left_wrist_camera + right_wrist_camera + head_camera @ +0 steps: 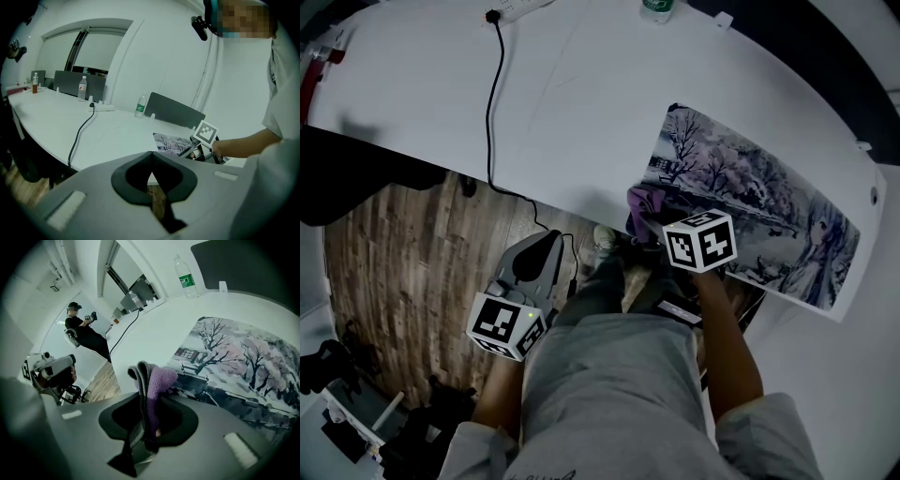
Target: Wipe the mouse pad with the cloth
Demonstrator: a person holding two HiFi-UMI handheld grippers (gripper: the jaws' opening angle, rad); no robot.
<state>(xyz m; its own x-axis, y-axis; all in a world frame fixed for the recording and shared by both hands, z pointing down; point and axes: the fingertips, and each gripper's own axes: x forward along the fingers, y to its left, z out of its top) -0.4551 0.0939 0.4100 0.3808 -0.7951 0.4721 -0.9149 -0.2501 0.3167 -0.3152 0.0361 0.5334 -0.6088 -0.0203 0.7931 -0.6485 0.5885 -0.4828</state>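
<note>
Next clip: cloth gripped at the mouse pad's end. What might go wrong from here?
1. Nothing pins the mouse pad, which lies by the near edge of the table; the left tongs are shut, empty and off the table, so the pad may slide under a stroke.
2. The right tongs pinch the cloth in a narrow bunch, so little fabric may touch the pad and it might slip out.
</note>
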